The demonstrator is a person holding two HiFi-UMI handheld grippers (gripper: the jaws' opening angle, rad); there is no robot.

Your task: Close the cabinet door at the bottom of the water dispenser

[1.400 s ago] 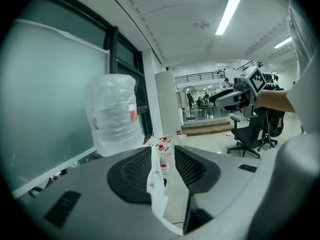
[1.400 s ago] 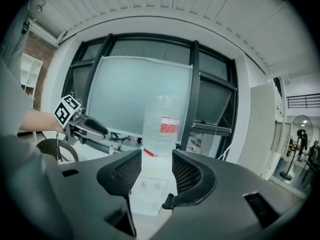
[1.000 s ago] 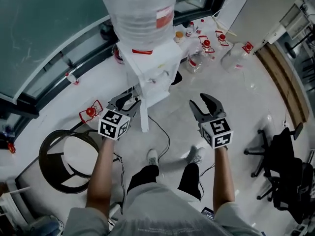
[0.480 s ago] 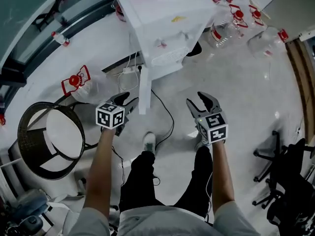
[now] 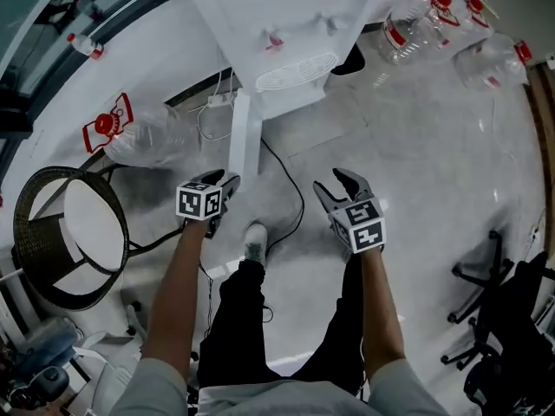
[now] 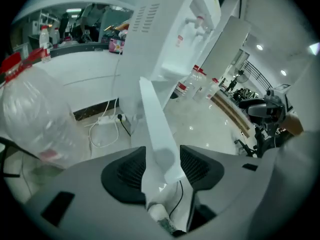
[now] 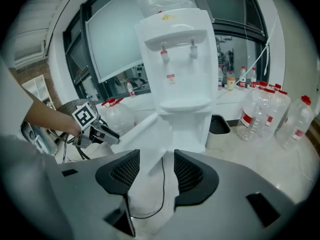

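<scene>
Over the last second we have brought both tools down from about tap height to cabinet height, and both have spread to their widest. Our left gripper (image 5: pixel 224 182) now sits at the free edge of the cabinet door (image 5: pixel 244 137). In its own view that edge runs up through the gap between the wide-apart pads, and we cannot tell whether either pad touches it yet. The door is swung fully out from the base of the water dispenser (image 5: pixel 286 16) towards us. By our reckoning we are placed to push, and the closing swing has not begun. Our right gripper (image 5: pixel 340 189) hangs just right of the door, jaws wide and empty, with only floor (image 5: pixel 434 163) and a black cable (image 5: pixel 297 199) beyond them. On the floor's left side stands a wire basket (image 5: pixel 19 232). Next to it an empty water bottle (image 5: pixel 152 137) lies on its side by the window wall, and a power strip (image 5: pixel 217 100) sits at the dispenser's foot. More bottles (image 5: pixel 416 24) cluster at the far right corner, and an office chair (image 5: pixel 512 302) stands at the right edge. The floor is pale, glossy and reflective.
</scene>
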